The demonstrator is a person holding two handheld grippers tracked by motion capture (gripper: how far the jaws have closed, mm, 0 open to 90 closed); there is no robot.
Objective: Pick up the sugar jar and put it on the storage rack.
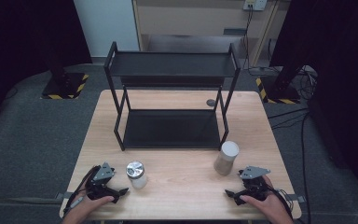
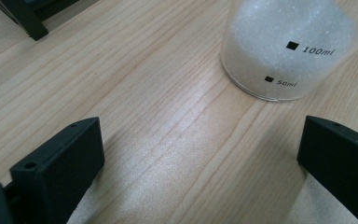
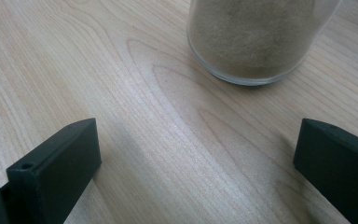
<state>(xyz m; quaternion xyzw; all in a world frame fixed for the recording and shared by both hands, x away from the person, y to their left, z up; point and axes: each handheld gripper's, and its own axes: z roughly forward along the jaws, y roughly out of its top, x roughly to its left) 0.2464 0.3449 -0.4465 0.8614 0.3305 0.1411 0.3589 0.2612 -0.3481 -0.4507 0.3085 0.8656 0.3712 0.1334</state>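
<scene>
A small clear jar (image 1: 136, 174) with a silver lid and white grains stands on the table's front left; in the left gripper view the jar (image 2: 284, 51) carries 50ml and 100ml marks. My left gripper (image 1: 121, 191) (image 2: 200, 158) rests open just left of it, jaws wide apart with bare wood between them. A taller jar (image 1: 226, 157) with a pale lid and tan powder stands at the front right, and the jar (image 3: 256, 42) sits just ahead of my right gripper (image 1: 230, 192) (image 3: 196, 158), also open and holding nothing.
A black two-tier metal shelf rack (image 1: 171, 100) stands at the table's middle and back, both tiers bare. A small dark disc (image 1: 210, 102) lies on the wooden table (image 1: 182, 186) near the rack's right rear leg. Cables trail on the floor at right.
</scene>
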